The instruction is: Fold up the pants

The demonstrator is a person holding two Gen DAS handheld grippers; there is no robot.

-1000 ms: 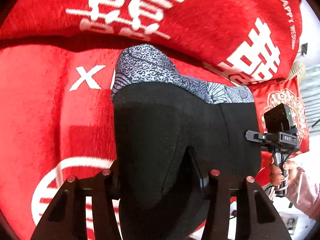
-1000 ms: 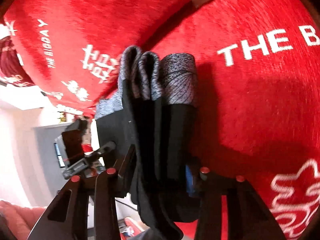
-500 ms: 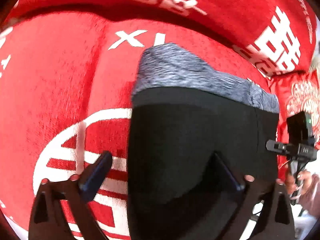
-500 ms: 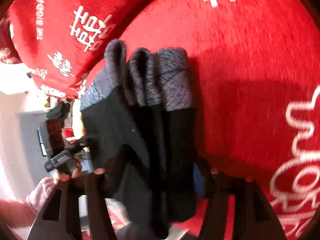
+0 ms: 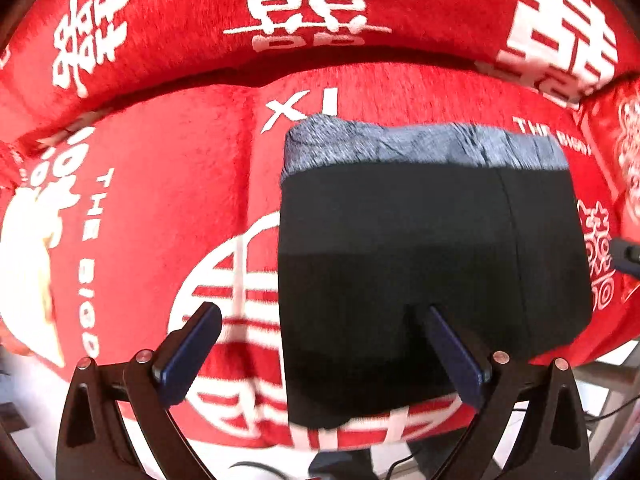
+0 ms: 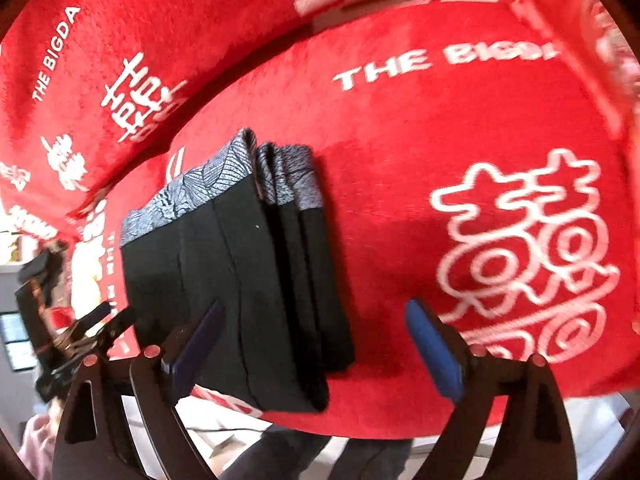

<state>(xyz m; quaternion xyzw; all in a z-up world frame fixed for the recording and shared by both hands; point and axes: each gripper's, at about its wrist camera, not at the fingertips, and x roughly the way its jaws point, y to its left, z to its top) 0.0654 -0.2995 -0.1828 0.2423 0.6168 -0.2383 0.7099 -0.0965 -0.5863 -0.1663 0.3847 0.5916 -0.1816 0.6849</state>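
Both the left tool and right tool have just been opened wide, apparently clear of the folded black pants with grey patterned waistband, at twelve o'clock on the red plush cushion.

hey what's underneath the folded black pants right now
The folded pants lie on a red cushion printed with white characters and a circular emblem. The emblem's right part is covered by the pants; whether anything else lies beneath cannot be seen.

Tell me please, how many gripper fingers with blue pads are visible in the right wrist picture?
2. One finger stands at lower left, in front of the folded black pants. The other stands at lower right, over the red blanket. Nothing is held between them.
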